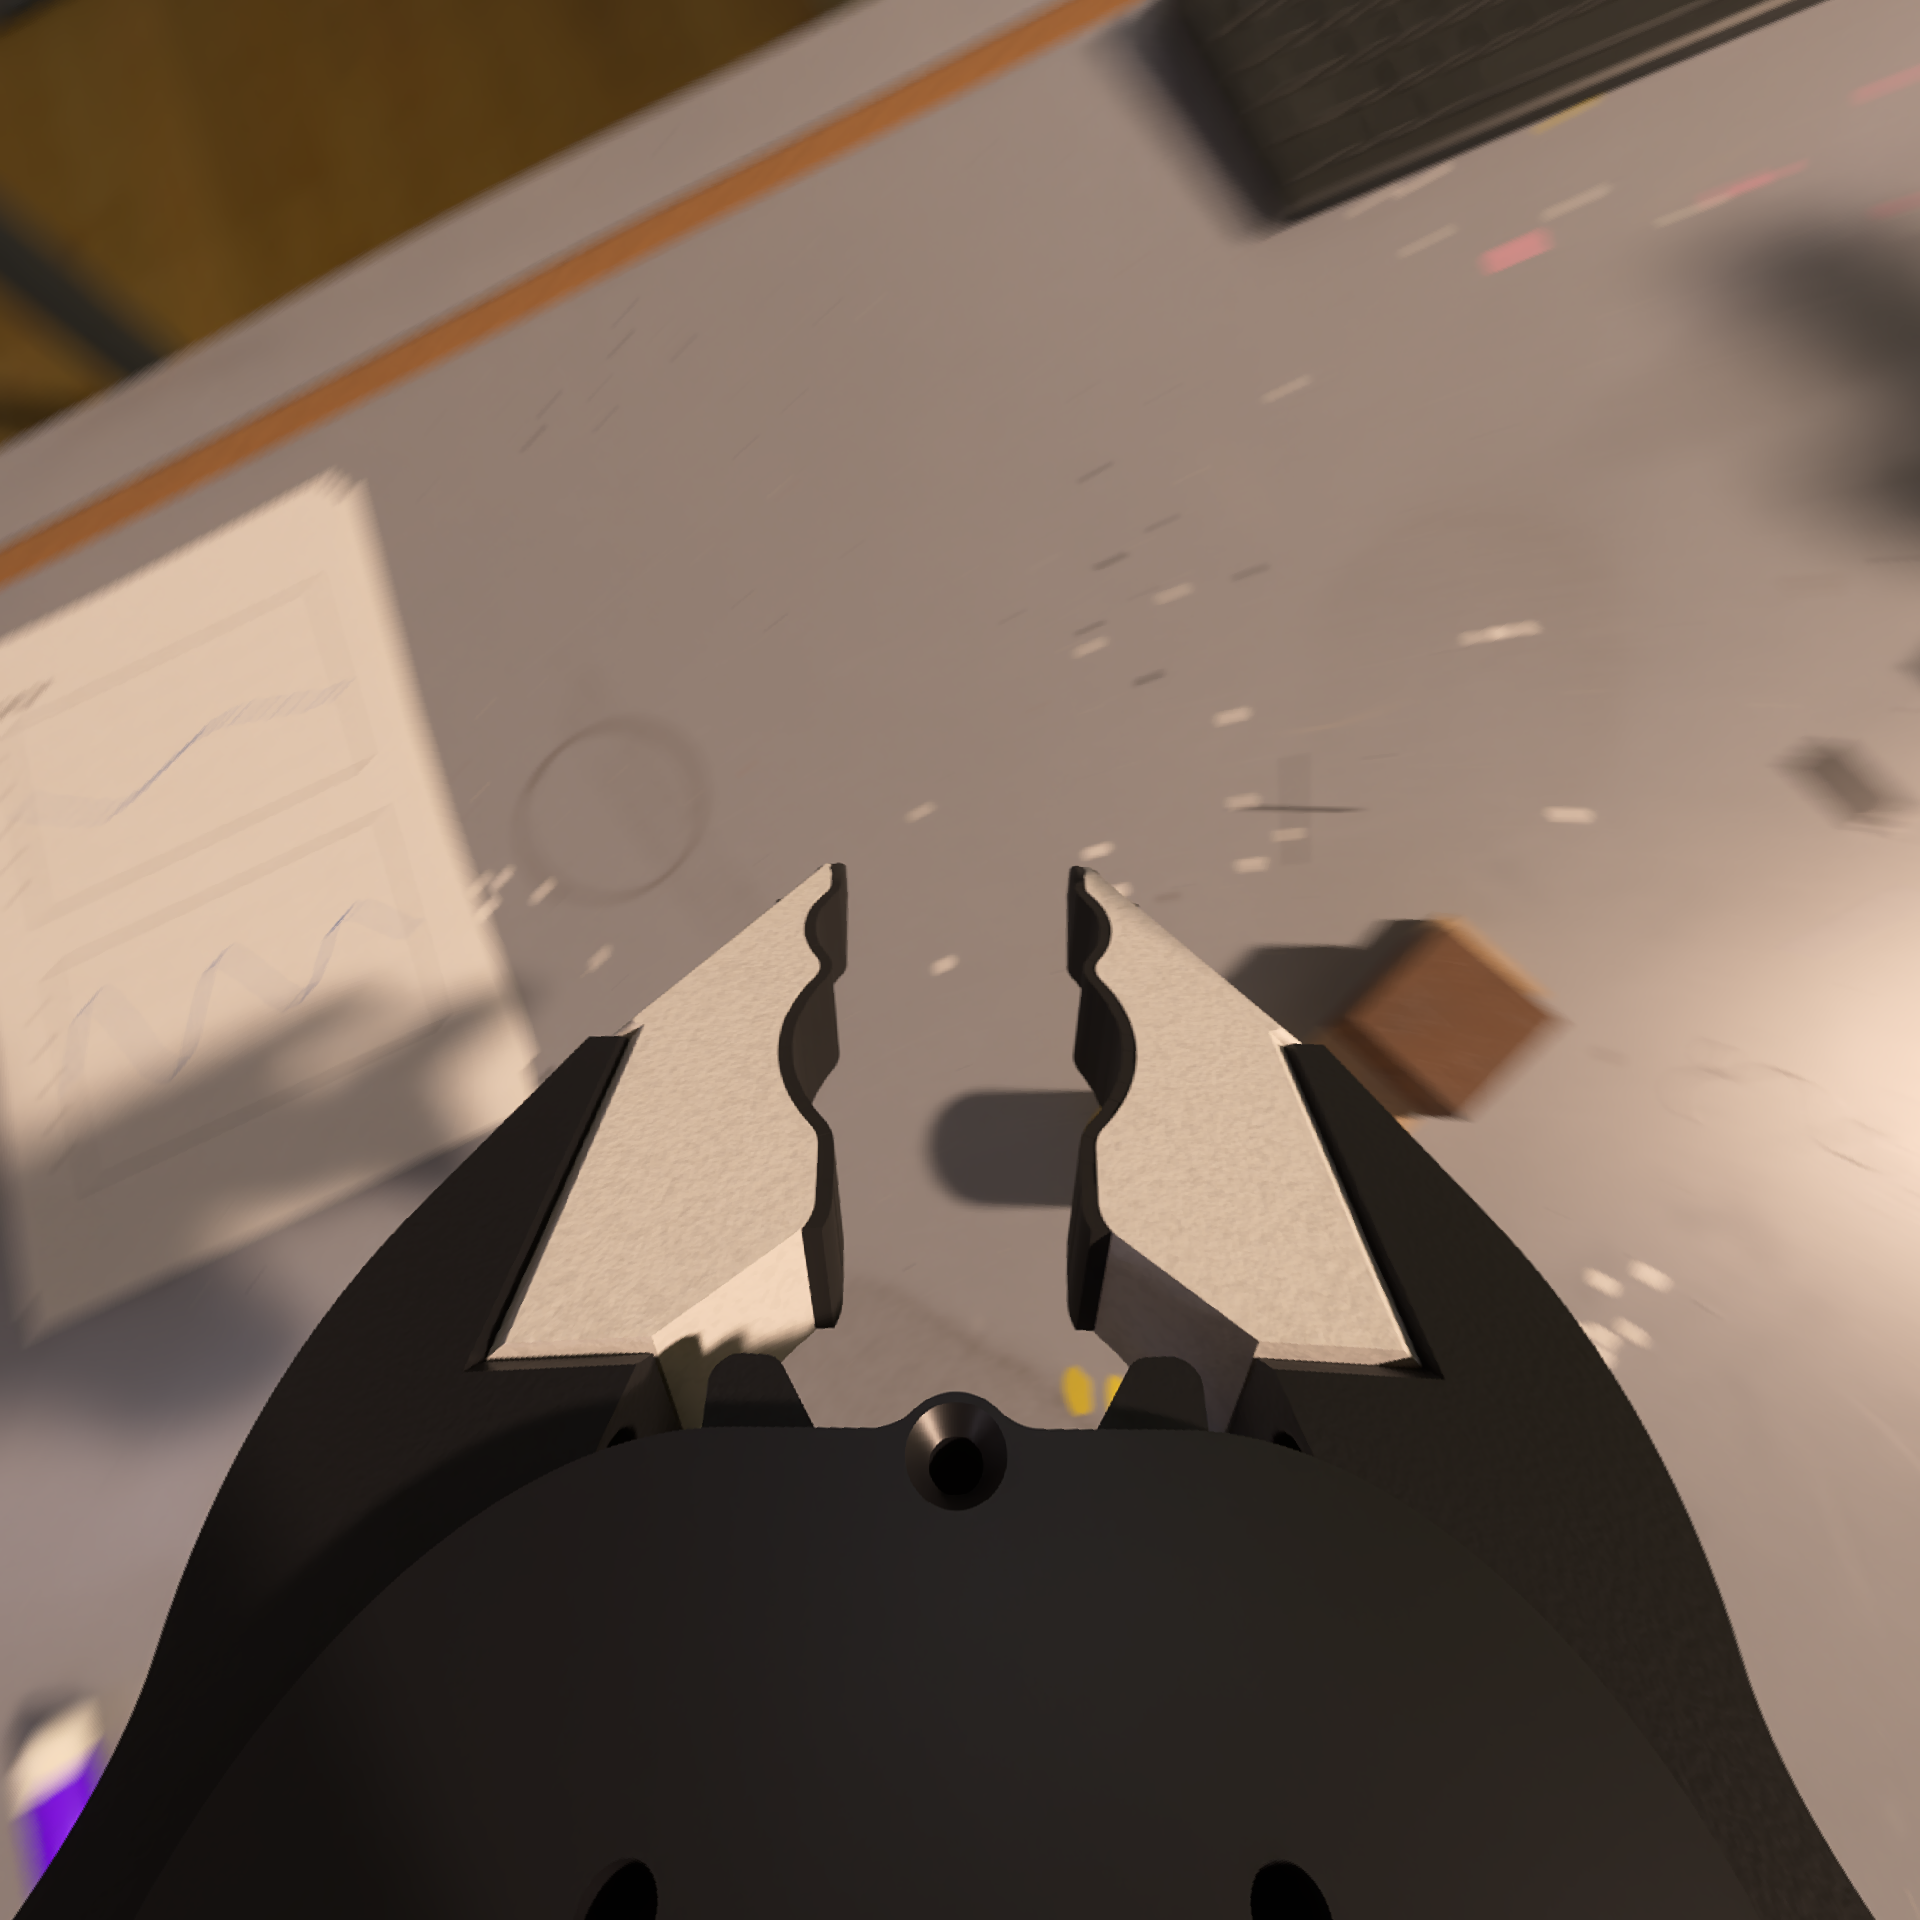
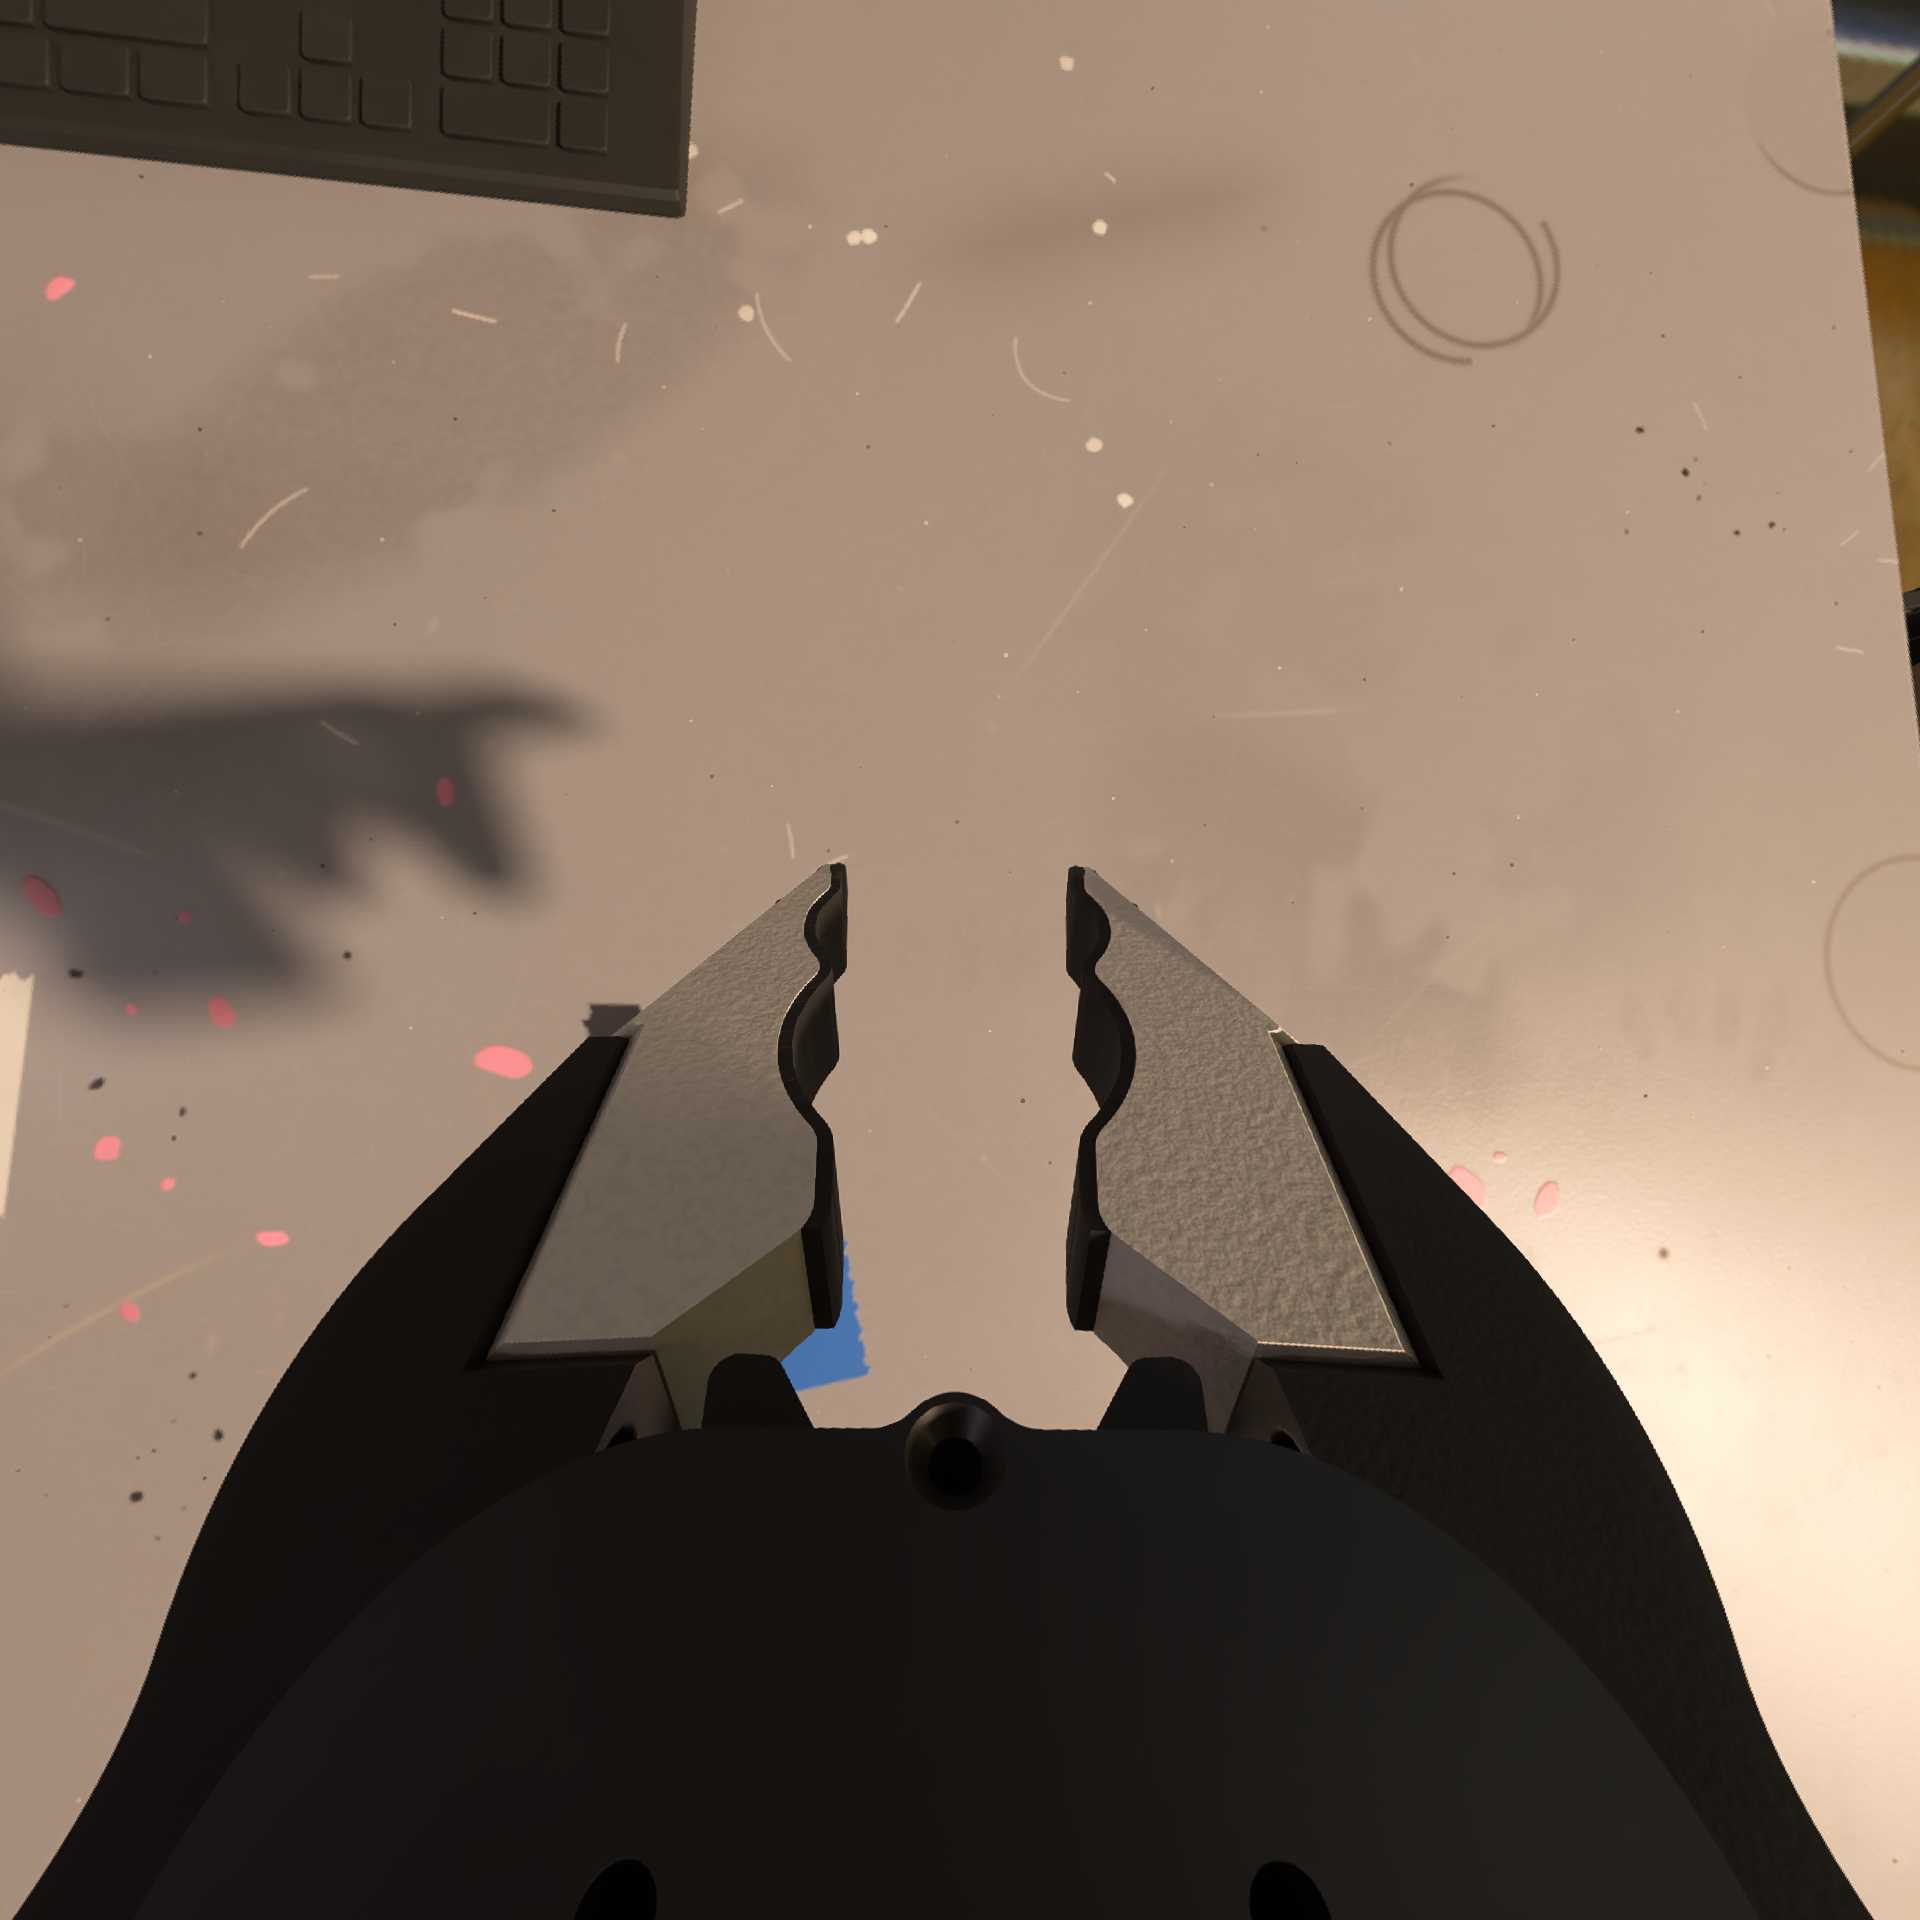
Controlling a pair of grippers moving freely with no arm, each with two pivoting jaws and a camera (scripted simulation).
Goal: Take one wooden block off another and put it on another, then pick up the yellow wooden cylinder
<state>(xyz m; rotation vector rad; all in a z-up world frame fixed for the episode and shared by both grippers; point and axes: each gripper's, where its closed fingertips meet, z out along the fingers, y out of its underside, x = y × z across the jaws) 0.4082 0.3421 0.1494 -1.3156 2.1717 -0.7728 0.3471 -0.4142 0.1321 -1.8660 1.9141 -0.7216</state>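
In the left wrist view my left gripper (image 1: 956, 883) is open and empty above the grey table. A brown wooden block (image 1: 1439, 1013) sits on the table just right of the right finger (image 1: 1226, 1122), partly hidden by it. A small yellow bit (image 1: 1081, 1390) shows low between the fingers, near the gripper's base; I cannot tell what it is. The view is blurred. In the right wrist view my right gripper (image 2: 956, 883) is open and empty over bare table. A blue scrap (image 2: 836, 1340) shows by the left finger's base. No block or cylinder shows there.
A sheet of paper with graphs (image 1: 208, 883) lies left. A dark keyboard (image 1: 1434, 94) lies at the far side, also in the right wrist view (image 2: 343, 94). The table's orange-trimmed edge (image 1: 623, 249) runs upper left. A purple and white object (image 1: 52, 1808) sits bottom left. The table's right edge (image 2: 1870, 416) is near.
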